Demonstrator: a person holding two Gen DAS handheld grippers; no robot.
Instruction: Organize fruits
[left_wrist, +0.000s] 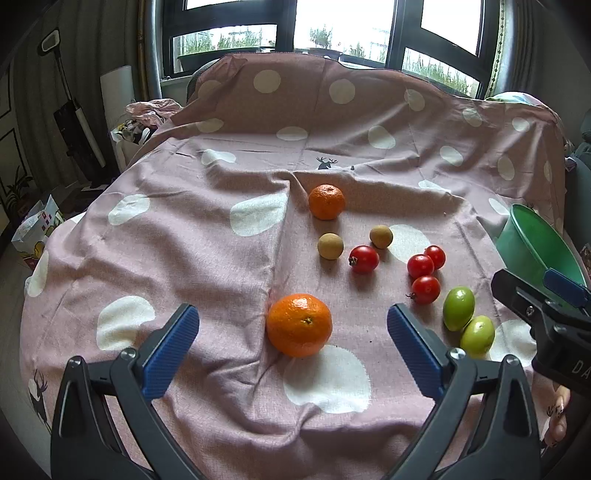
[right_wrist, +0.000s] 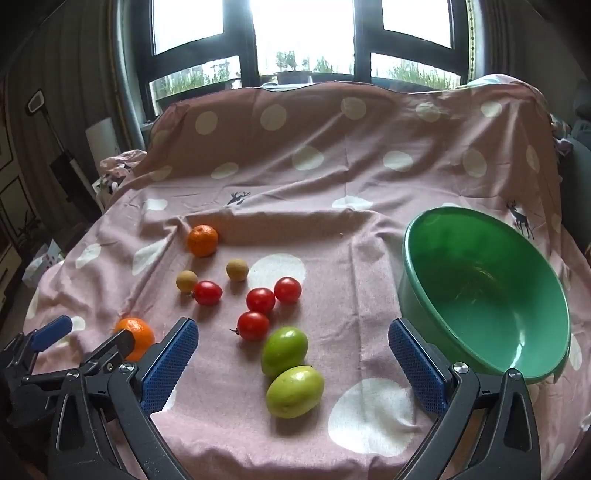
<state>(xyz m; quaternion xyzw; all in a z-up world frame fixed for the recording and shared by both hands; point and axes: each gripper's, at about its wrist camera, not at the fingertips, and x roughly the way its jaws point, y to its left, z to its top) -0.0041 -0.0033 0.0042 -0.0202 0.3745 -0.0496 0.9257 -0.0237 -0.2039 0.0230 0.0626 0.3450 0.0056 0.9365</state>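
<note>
Fruit lies scattered on a pink spotted cloth (left_wrist: 207, 258). My left gripper (left_wrist: 293, 325) stands open, with the near orange (left_wrist: 299, 325) on the cloth between its blue pads, untouched. A far orange (left_wrist: 326, 201), two brown longans (left_wrist: 330, 246), several red tomatoes (left_wrist: 364, 259) and two green fruits (left_wrist: 458, 308) lie beyond and to the right. My right gripper (right_wrist: 293, 339) is open too, hovering over the two green fruits (right_wrist: 294, 391). An empty green bowl (right_wrist: 539, 354) sits tilted to its right. The tomatoes (right_wrist: 260, 300) lie just ahead.
The cloth drapes up over a tall back (right_wrist: 332, 140) behind the fruit, under a window. The table's left edge drops to a floor with bags (left_wrist: 37, 225). In the left wrist view the right gripper's body (left_wrist: 546, 325) is at the far right, with fingers of a hand (left_wrist: 557, 417) below it.
</note>
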